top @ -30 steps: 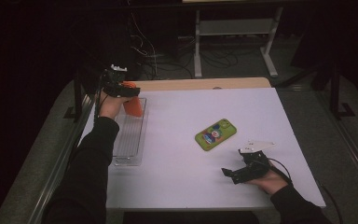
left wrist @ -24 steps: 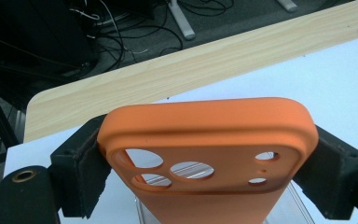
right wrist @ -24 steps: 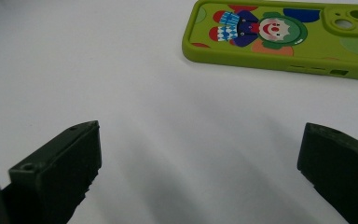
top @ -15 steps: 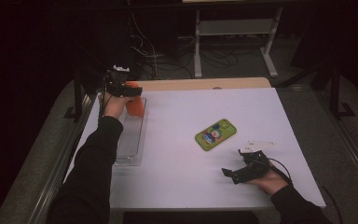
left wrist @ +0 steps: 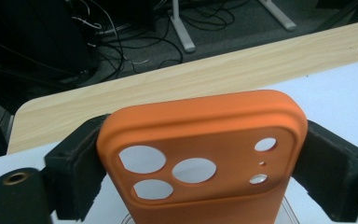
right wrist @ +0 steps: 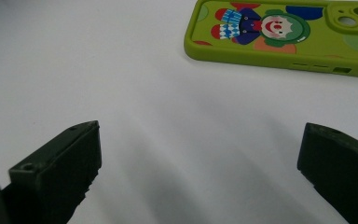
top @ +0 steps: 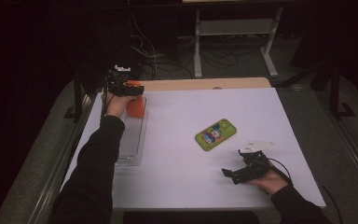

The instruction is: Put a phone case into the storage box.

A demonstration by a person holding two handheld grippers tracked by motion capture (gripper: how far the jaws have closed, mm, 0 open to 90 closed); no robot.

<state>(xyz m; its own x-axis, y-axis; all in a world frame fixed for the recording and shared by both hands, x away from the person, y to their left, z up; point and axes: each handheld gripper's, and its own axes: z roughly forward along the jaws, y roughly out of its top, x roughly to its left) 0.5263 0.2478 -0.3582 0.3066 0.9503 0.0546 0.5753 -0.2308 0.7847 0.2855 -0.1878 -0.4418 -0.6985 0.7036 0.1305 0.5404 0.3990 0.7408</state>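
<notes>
Left gripper [top: 129, 88] at the far-left corner of the table [top: 177, 158], over the far end of the clear tray [top: 129, 140]. Orange phone case [left wrist: 200, 158] stands upright between its two black jaws, camera cut-outs facing the left gripper view. Left jaw pad lies against the case's left edge; right pad sits at the right edge, contact there hard to judge. Jaws have just been opening, case still between them. Whether the pads press firmly on it I cannot tell.

From the high view the orange phone case [top: 135, 103] is at the tray's far end, its lower end down at the tray and seemingly inside it, top level with the gripper.

Right gripper [top: 243, 169] low at the near-right of the table, well apart from the tray. Jaws stand wide apart with bare white tabletop between them, gripping nothing. Grey three-cornered plate on its top.

Green phone case [top: 216, 134] lies flat on the table, back up, printed with a clown figure, roughly midway between tray and right gripper. In the right gripper view the green phone case [right wrist: 284, 35] is beyond the jaw tips, not between them.
</notes>
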